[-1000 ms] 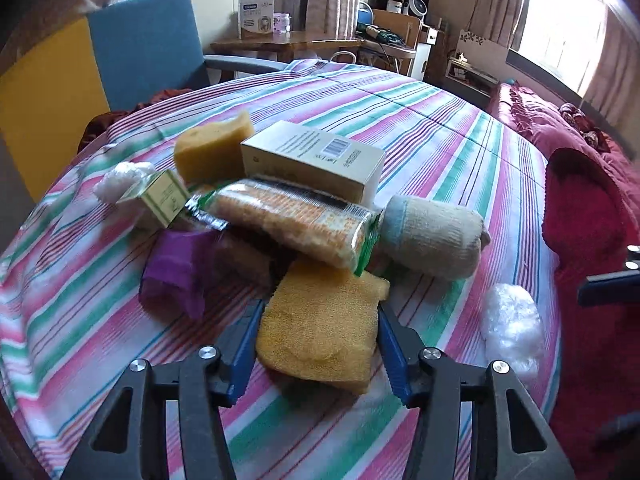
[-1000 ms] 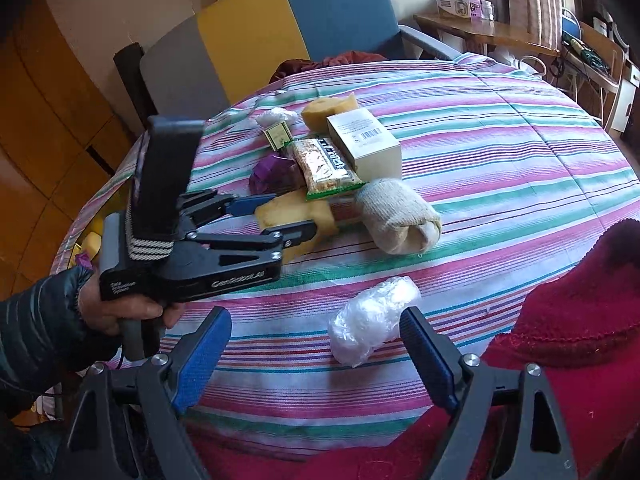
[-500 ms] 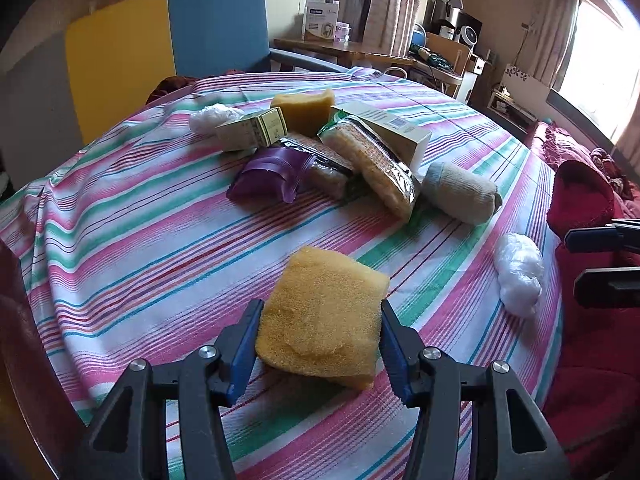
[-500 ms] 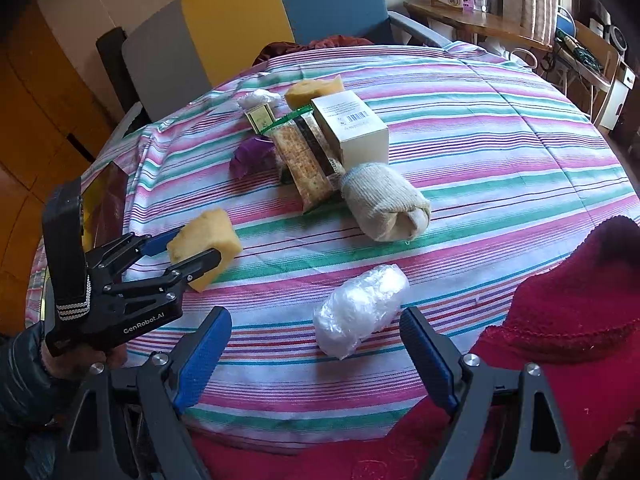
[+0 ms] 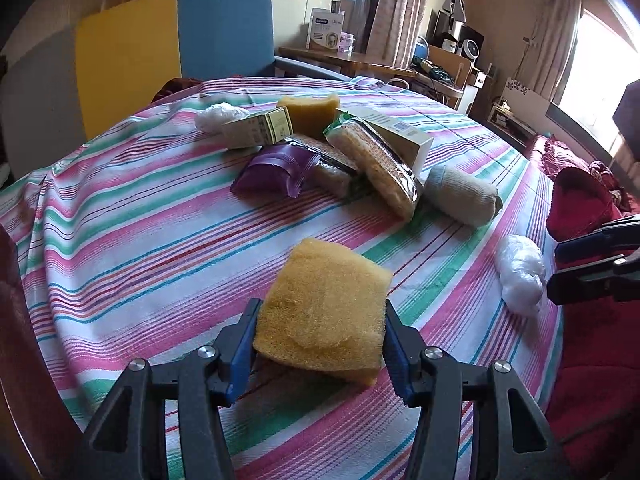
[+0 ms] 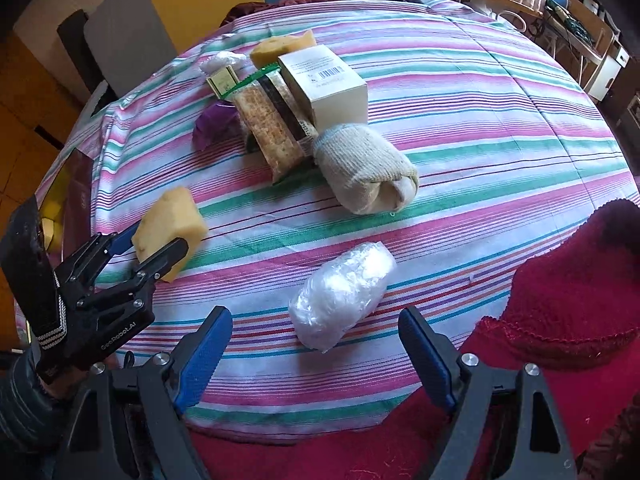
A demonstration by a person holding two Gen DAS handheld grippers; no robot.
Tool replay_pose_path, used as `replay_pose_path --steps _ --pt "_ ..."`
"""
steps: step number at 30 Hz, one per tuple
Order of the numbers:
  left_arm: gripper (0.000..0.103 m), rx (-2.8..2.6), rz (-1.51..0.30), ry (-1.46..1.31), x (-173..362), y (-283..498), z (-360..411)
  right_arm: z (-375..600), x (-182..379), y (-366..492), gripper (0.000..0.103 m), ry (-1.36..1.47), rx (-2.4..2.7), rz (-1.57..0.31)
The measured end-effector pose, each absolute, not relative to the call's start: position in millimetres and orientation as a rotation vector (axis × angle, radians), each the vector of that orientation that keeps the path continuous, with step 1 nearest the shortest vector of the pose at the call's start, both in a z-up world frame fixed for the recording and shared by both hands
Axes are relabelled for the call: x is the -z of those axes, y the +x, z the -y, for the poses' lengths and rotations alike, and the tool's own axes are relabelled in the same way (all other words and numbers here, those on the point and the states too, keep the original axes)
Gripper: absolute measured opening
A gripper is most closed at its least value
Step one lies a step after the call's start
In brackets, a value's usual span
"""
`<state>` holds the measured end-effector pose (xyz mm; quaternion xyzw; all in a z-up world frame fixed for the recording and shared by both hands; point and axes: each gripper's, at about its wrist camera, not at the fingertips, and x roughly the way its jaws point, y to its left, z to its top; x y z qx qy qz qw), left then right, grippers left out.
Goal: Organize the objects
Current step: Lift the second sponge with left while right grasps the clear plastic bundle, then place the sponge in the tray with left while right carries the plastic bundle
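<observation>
my left tongs: sponge between them, lower centre | tabletop: heap at upper centre, box behind cracker pack, rolled sock right of pack | my right tongs: plastic wad just before them

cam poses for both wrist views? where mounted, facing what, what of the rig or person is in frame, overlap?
Left wrist: sits behind the left tongs, facing across the striped table at the pile; its own fingers grip the yellow sponge; the right tongs show at the frame's right edge.
Right wrist: sits behind the open right tongs, looking down at the plastic-wrapped bundle; the left tongs and the person's sleeve show on the left.
Shared: sponge, bundle, rolled sock, white box.
</observation>
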<state>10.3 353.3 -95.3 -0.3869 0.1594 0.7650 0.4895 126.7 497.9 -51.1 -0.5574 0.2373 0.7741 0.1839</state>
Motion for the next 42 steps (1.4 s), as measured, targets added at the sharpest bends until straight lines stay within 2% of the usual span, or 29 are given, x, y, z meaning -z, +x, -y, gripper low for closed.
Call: replay_pose_path --steps 5,8,11,12,13,29,35,42 --pt "0.058 -1.860 -0.386 -0.935 96 11 -353 -508 62 104 0.087 -1.640 -2.075 -0.720" --pt "0.059 -1.860 -0.385 -0.941 97 11 -353 -522 75 98 0.086 -1.647 -2.018 -0.848" --pt "0.059 -1.861 -0.381 -0.941 98 11 -352 -533 90 100 0.066 -1.670 -1.946 -0.954" --pt "0.059 -1.861 -0.383 -0.939 98 11 -352 -533 90 100 0.054 -1.662 -1.944 -0.948" --pt "0.059 -1.862 -0.384 -0.937 98 12 -352 -532 88 100 0.037 -1.660 -1.949 -0.916" --pt "0.055 -1.879 -0.365 -0.969 90 14 -342 -499 78 85 0.036 -1.728 -2.099 -0.659" --pt "0.055 -1.938 -0.311 -0.965 65 15 -312 -483 78 76 0.035 -1.752 -2.098 -0.477" --pt "0.055 -2.049 -0.244 -0.965 32 8 -274 -482 76 78 0.036 -1.749 -2.099 -0.460"
